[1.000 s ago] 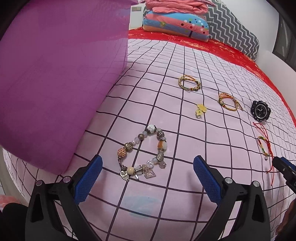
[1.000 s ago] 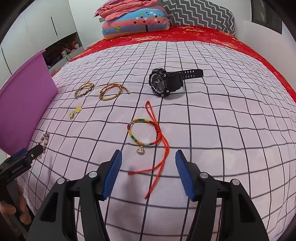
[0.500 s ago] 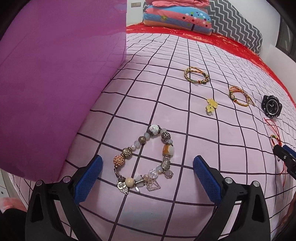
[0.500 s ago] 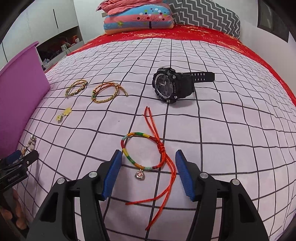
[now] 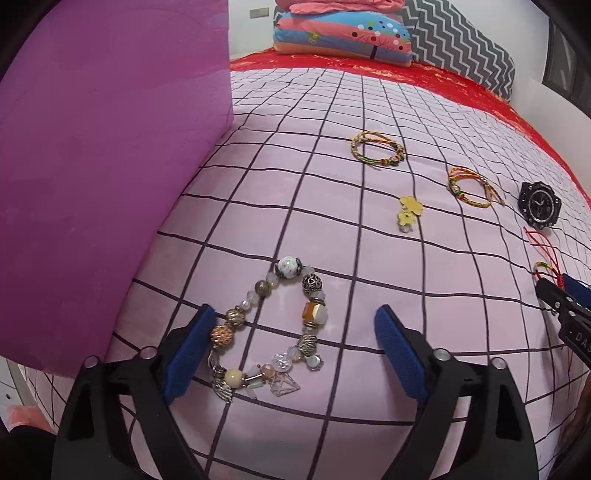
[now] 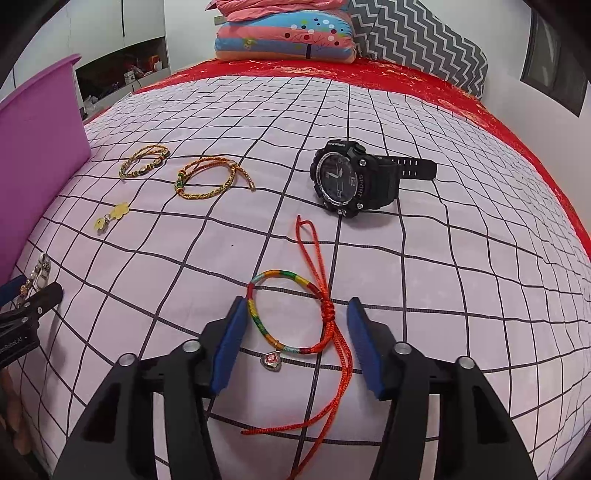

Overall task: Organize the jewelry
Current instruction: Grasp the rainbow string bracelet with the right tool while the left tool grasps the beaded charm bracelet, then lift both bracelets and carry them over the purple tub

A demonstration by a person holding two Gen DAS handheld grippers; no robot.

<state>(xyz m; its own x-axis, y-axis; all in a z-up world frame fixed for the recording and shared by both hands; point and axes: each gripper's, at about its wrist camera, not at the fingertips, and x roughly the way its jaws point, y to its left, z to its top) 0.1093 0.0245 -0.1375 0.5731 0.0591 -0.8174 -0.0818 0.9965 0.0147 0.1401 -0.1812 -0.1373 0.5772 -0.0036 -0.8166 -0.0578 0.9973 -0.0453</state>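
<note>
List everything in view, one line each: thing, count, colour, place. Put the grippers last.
beaded bracelet: 1, silver, amber and white, on the bedspread between the left gripper's fingers
string bracelet: 1, multicoloured with red cords and a small charm, between the right gripper's fingers
braided bracelets: 2, yellow-gold, mid-bed, side by side
flower charm: 1, yellow, near the braided bracelets
watch: 1, black, beyond the string bracelet
bin: 1, purple, at the bed's left edge
bedspread: 1, pink with dark grid lines, over a red sheet
pillows: stacked, colourful, plus a grey zigzag one, at the head of the bed
left gripper: 1, black with blue pads, open, around the beaded bracelet
right gripper: 1, black with blue pads, open, around the string bracelet
</note>
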